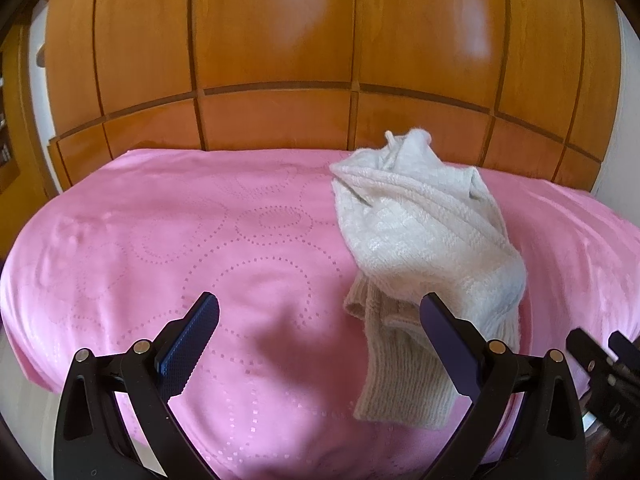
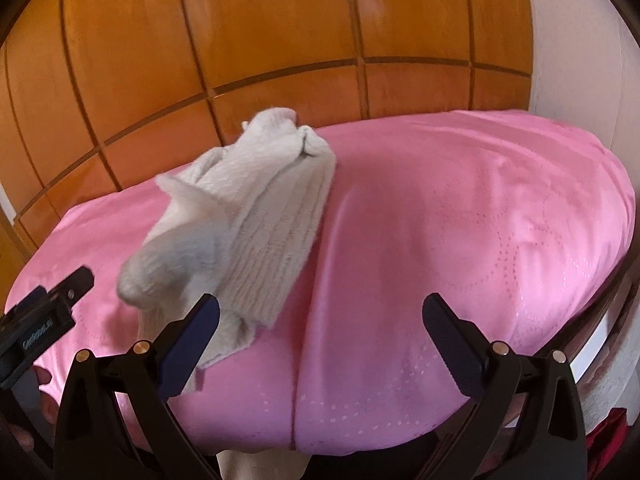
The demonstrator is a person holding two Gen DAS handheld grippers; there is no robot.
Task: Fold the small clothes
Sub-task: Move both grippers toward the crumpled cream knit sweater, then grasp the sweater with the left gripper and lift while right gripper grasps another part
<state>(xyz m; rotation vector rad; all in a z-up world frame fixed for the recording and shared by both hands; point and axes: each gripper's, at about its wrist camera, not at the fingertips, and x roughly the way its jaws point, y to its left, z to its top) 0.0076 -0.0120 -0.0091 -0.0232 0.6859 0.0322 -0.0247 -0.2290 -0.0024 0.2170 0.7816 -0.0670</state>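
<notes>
A pink blanket [image 1: 168, 240] covers the surface before orange wood panelling [image 1: 280, 40]; a crumpled white knit garment [image 1: 420, 232] lies there. Left claw [image 1: 320, 320] and right claw [image 2: 320, 320] gape wide, holding nothing.

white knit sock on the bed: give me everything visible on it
The sock is off-white, thick and fuzzy, with a ribbed knit cuff at the near end. It lies crumpled and partly folded over itself on the pink blanket, running from near the wooden panelling toward the cameras. Whether it is one sock or a pair cannot be told. Both the left gripper and right gripper are open near its cuff end; neither grips it.
</notes>
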